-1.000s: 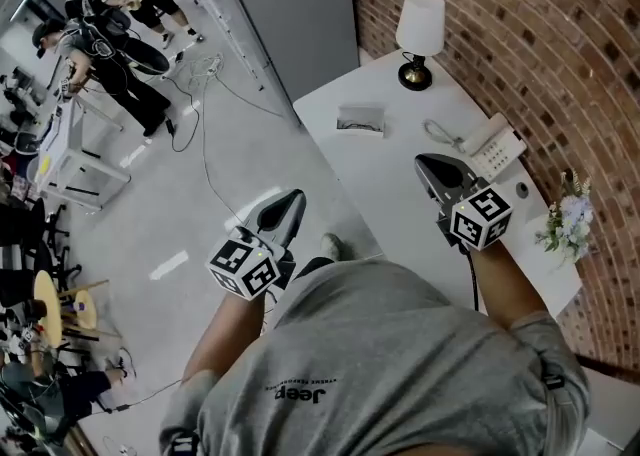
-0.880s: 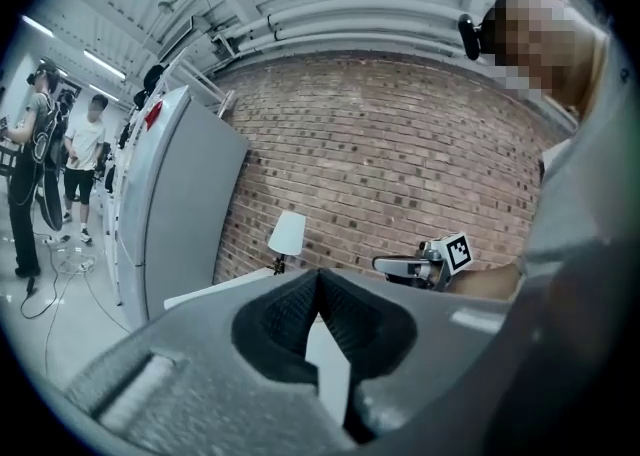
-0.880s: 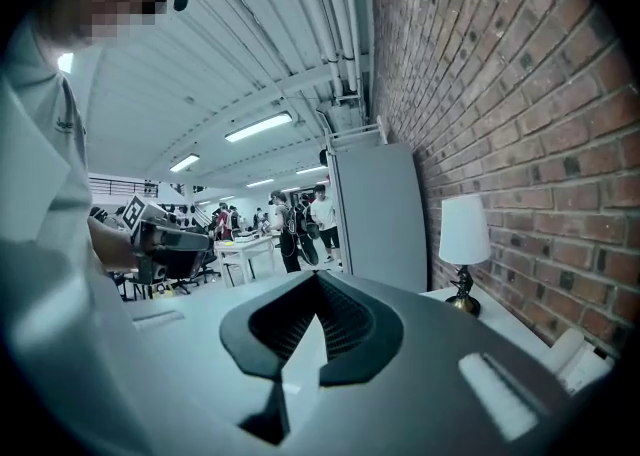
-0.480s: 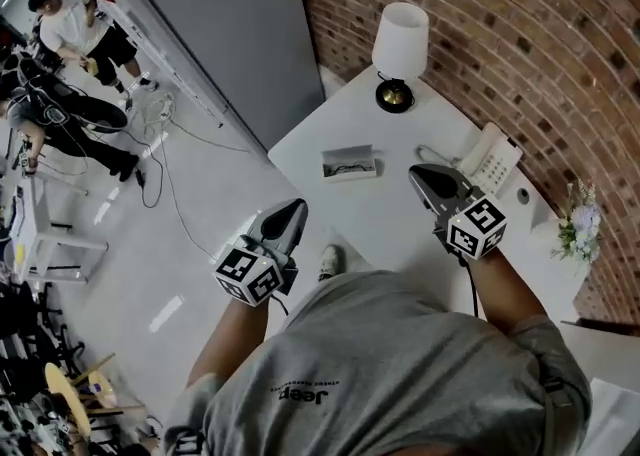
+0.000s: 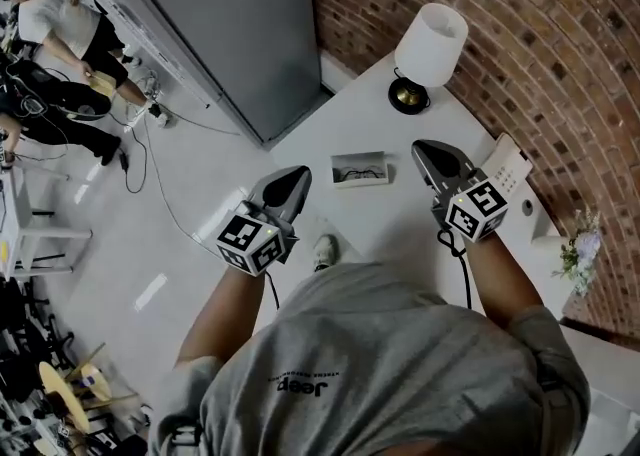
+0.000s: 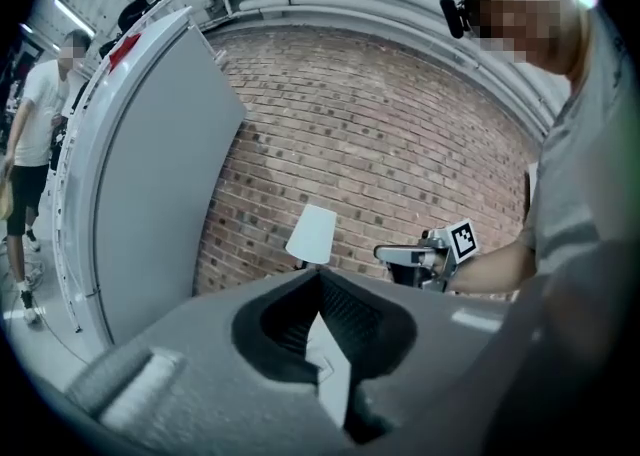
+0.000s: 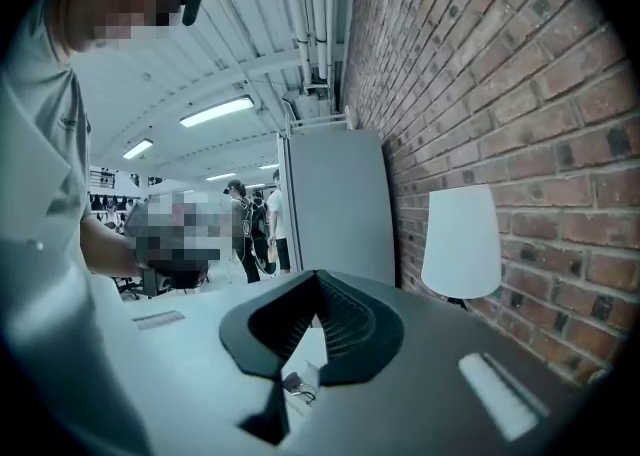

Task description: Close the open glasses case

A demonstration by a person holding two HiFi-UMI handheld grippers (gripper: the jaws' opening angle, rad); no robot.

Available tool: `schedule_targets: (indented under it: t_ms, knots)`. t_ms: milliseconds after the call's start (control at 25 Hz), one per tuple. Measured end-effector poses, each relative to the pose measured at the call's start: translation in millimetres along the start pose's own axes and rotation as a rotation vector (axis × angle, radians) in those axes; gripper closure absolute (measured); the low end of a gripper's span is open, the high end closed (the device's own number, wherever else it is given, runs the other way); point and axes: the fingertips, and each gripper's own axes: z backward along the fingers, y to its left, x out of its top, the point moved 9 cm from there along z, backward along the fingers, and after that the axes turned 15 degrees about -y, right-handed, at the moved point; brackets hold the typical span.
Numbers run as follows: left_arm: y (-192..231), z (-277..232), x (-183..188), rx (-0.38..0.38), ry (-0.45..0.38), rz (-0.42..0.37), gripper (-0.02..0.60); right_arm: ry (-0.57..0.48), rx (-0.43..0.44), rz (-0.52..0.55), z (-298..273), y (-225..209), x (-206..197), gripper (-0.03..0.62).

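- Left gripper (image 5: 299, 175): fingers pressed tight together, nothing between them. It's sitting right about at the left edge of the table (image 5: 392, 216), tips aimed toward the back wall.
- Right gripper (image 5: 424, 149): same deal, fingers squeezed together and empty, held over the tabletop.
- Glasses case (image 5: 359, 167): open, lying flat on the white table, pretty much between the two gripper tips. There's clear space on both sides, so neither one is touching it. Looks like dark glasses inside.
- Further out: lamp (image 5: 430, 39) with a white shade by the brick wall (image 5: 520, 34), white phone (image 5: 508, 166) just right of the right gripper, and flowers (image 5: 578, 244) at the far right.
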Motion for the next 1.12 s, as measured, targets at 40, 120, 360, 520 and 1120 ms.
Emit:
schedule_targets:
  t_ms: [40,120,360,520,1120]
  knots:
    - [-0.2,-1.0,-1.3,-0.001,0.000,0.002,0.583,0.002,0.005,0.000,-1.7,-1.4,0.0,0.585]
    - [-0.3,-2.2,-3.7,0.001,0.001,0.005,0.583,0.001,0.009,-0.011,-2.8,-4.0,-1.7,0.585]
    - [1.3,-4.4,-7.3,0.017,-0.003,0.006,0.583,0.018,0.027,-0.002,-2.5,-8.0,-5.3,0.585]
    - [-0.8,-9.0,-12.3,-0.053,0.024,-0.001,0.496,0.022,0.107,0.002,-5.2,-2.4,-2.4,0.488]
    - [22.0,-49.0,-57.4,-0.342,0.255,-0.276,0.263,0.249,0.391,0.127,-31.0,-12.2,-63.4,0.277]
